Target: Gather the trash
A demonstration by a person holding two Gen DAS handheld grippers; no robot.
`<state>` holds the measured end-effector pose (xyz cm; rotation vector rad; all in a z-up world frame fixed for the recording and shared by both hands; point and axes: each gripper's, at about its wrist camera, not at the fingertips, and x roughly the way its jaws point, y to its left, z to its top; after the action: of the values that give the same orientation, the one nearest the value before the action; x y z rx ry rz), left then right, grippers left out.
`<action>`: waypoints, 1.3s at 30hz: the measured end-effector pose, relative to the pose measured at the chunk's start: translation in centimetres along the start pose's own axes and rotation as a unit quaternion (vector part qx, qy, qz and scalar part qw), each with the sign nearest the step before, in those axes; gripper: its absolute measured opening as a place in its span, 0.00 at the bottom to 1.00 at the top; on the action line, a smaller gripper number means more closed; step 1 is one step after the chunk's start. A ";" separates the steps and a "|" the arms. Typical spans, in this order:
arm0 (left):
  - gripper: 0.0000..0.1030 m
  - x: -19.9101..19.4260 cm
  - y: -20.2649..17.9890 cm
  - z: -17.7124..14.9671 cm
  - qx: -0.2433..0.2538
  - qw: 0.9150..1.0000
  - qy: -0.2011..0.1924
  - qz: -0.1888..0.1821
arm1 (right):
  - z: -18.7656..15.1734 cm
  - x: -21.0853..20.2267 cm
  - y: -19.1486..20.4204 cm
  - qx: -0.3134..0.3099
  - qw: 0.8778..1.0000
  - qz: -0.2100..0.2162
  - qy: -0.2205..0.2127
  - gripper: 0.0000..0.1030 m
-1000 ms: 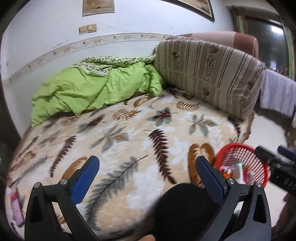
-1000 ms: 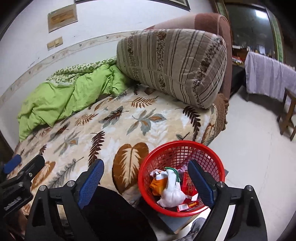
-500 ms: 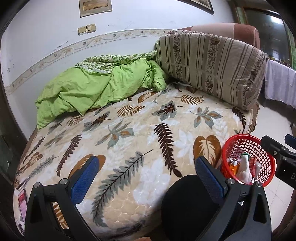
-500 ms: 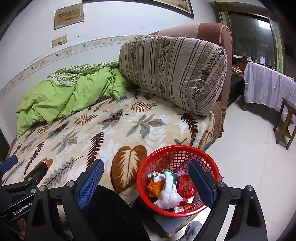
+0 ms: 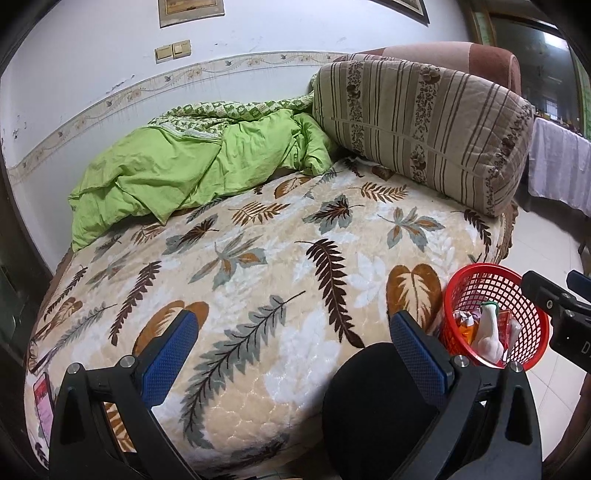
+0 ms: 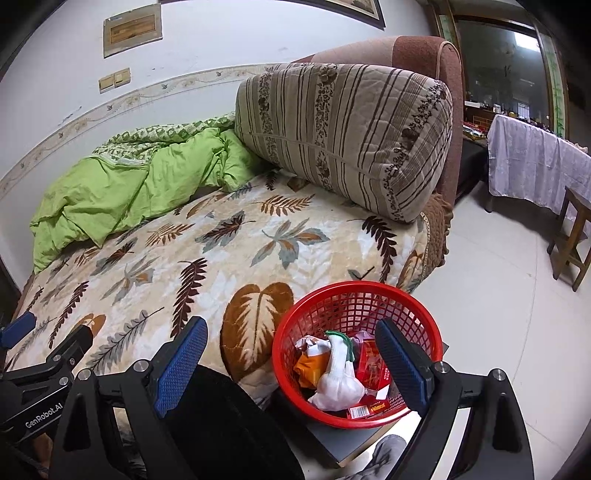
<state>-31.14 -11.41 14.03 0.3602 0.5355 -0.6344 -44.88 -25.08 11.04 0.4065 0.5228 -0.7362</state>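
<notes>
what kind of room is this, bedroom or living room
Most likely a bedroom in a home. A bed under a leaf-print blanket fills the view, with a crumpled green quilt and a big striped pillow at its head. A red basket of trash sits beside it.

The right gripper's finger covers part of the red basket and the trash inside it; print on the red packets there is too small to read; a pink item at the bed's corner is cut off by the left view's dark edge; a wall picture is cropped at the top; clutter behind the draped table is too blurred to identify.
</notes>
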 end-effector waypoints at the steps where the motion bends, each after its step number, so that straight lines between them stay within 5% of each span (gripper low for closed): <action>1: 1.00 0.0 0.0 0.0 0.000 1.000 0.000 -0.001 | 0.0 0.0 0.0 0.000 1.000 0.001 0.001 0.91; 39: 1.00 0.8 -0.4 -0.2 -0.025 0.999 0.022 -0.020 | 0.0 0.0 0.1 -0.003 1.000 0.003 0.000 0.91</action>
<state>-30.94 -12.01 13.36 0.3172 0.6002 -0.6523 -44.82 -25.02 11.12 0.4019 0.5244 -0.7274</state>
